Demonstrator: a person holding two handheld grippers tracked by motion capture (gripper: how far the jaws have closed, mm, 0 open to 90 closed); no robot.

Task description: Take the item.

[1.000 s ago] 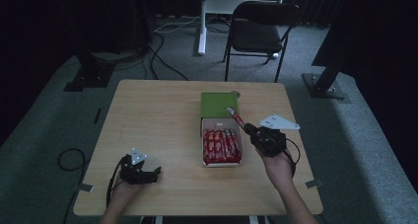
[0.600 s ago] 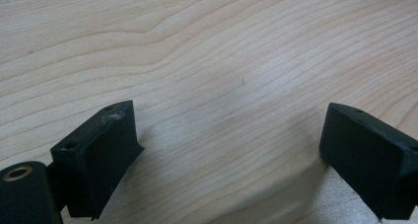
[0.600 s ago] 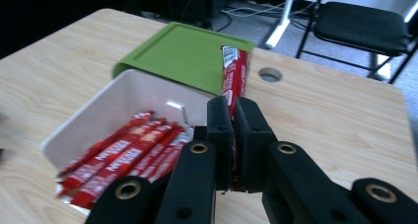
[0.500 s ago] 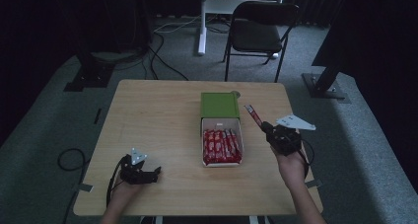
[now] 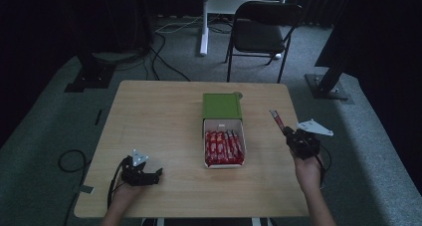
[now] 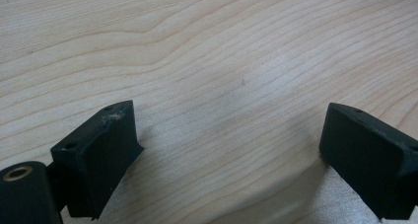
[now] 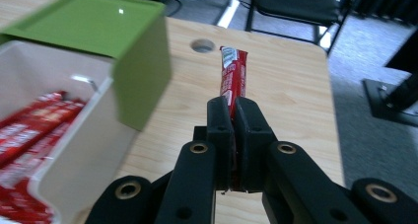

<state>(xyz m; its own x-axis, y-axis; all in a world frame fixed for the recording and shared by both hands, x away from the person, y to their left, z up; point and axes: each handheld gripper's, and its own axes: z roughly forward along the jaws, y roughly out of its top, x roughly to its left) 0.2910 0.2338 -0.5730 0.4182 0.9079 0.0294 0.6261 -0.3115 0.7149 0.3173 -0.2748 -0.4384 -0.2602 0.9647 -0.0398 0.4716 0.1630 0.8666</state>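
Two claws over one tabletop [image 5: 164,111]. Right claw [image 7: 234,110] clamped tight on a red snack bar [image 7: 233,76], held above the tabletop's right side, just right of the open white box [image 5: 240,131] with its green lid [image 5: 221,106]. Left claw [image 6: 226,150] spread wide, gripping nothing, low over bare wood at the near left corner. More red bars [image 5: 224,147] packed in the box, printing too blurred to read.

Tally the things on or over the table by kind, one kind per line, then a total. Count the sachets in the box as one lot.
Box with green lid: 1
Lot of red sachets in box: 1
Red sachet in right gripper: 1
Grippers, with left gripper: 2
Total: 5
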